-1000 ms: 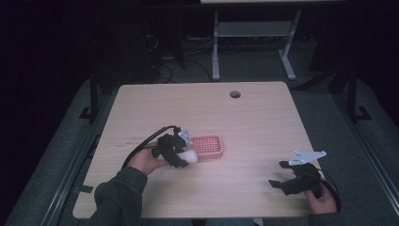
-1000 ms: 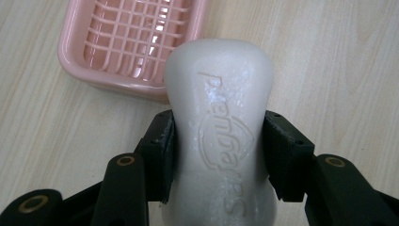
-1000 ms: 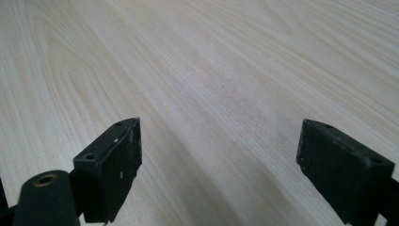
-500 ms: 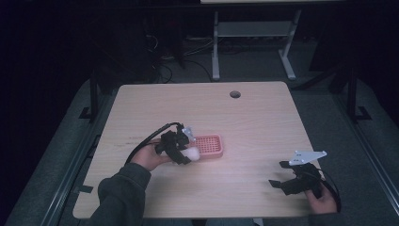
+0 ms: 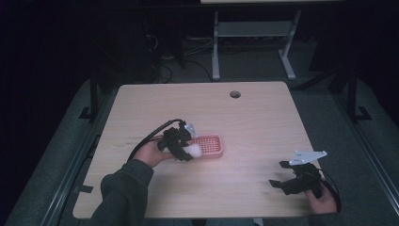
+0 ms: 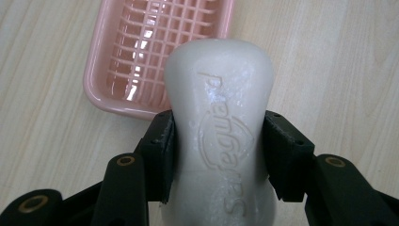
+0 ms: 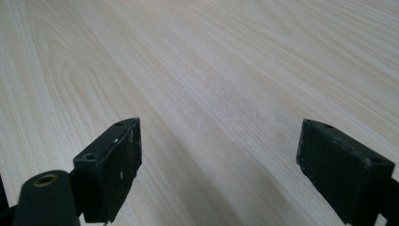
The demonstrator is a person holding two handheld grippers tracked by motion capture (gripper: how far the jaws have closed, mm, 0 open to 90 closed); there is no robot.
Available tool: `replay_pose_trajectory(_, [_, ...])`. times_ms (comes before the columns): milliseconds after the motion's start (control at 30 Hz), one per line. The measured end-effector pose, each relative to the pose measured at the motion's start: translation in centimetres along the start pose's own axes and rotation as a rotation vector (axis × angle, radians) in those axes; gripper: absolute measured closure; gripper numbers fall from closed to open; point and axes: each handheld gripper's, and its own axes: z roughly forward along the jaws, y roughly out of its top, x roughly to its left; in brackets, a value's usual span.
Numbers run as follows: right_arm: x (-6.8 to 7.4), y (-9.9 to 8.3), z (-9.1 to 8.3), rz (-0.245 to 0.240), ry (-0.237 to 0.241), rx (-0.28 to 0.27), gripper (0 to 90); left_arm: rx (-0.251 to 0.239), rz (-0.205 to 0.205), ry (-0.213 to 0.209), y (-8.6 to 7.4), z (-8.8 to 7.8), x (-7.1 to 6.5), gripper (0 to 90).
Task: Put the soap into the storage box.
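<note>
A white bar of soap (image 6: 220, 127) with embossed lettering sits clamped between the jaws of my left gripper (image 6: 219, 146), which is shut on it. It hangs just above the near edge of a pink slotted soap dish (image 6: 155, 52). In the high view the left gripper (image 5: 184, 149) holds the soap (image 5: 193, 150) at the left end of the dish (image 5: 209, 145), mid-table. My right gripper (image 5: 287, 175) rests low near the table's front right corner, open, with bare wood between its jaws (image 7: 219, 160).
The light wooden table (image 5: 254, 122) has a round cable hole (image 5: 235, 94) near its far edge. A metal stand (image 5: 249, 33) and cables lie on the dark floor beyond. A black cable (image 5: 150, 137) trails from the left gripper.
The left gripper with the soap has edged slightly toward the dish. The right gripper has stayed where it was.
</note>
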Motion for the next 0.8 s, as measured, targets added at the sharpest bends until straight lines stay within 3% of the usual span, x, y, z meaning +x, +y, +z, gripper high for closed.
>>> replay_pose_trajectory(800, [0.1,0.2,0.0,-0.003,0.004,-0.011,14.3,0.002,0.016,0.000,2.4,0.3,0.9,49.4])
